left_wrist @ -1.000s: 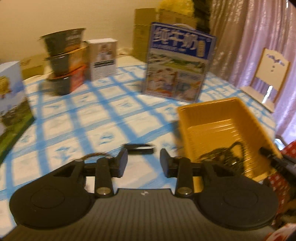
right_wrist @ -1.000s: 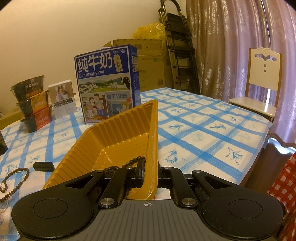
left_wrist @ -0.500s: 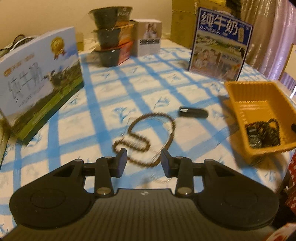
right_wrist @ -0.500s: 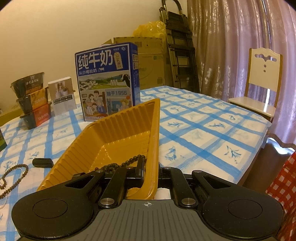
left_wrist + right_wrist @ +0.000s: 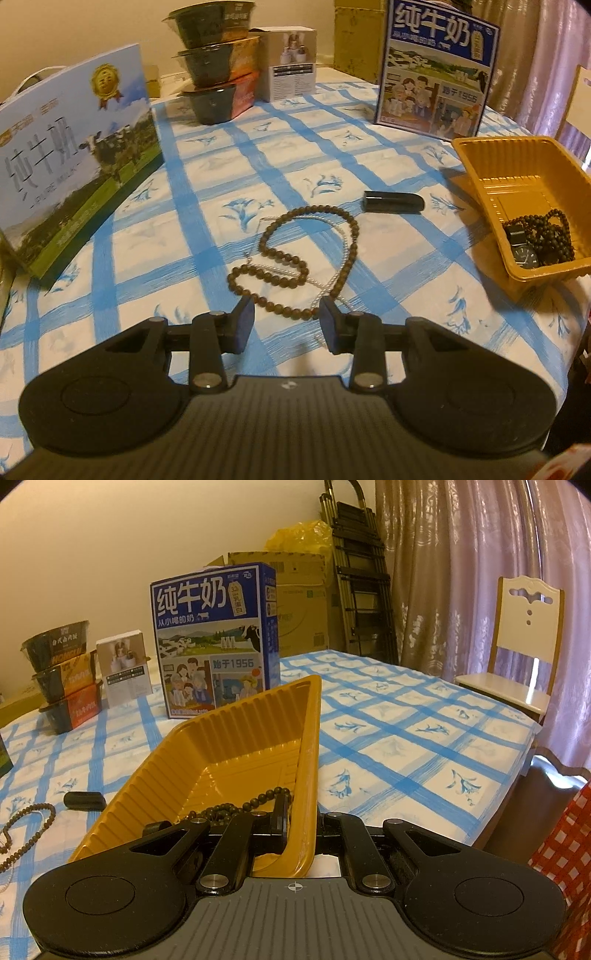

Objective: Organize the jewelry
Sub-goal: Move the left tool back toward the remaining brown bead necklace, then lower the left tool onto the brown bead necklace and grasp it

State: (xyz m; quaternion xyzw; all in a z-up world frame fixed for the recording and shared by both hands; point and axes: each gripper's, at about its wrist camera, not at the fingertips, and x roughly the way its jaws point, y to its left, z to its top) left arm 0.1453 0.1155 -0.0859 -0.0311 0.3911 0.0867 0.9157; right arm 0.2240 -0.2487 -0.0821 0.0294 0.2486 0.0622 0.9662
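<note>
Left gripper: jaws partly spread, nothing between the pads, poised just above the near loop of the brown bead necklace; contact with the beads not confirmed. Right gripper: jaws pressed together, pinching the near wall of the yellow tray, one finger inside, one outside. Brown bead necklace lying loose in an S-shaped curl on the blue-checked tablecloth of the worktop, crossed by a thin white pearl strand. Small black cylinder just beyond the necklace, apart from it. Yellow tray to the right, ribbed walls, set near the worktop edge. Inside the tray, at the near end: a dark bead string heaped beside a dark wristwatch. Farther out: blue milk carton box upright behind the tray, pale milk box leaning at left, three stacked bowls and a small white box at the far edge. White chair beside the worktop, before a curtain.
</note>
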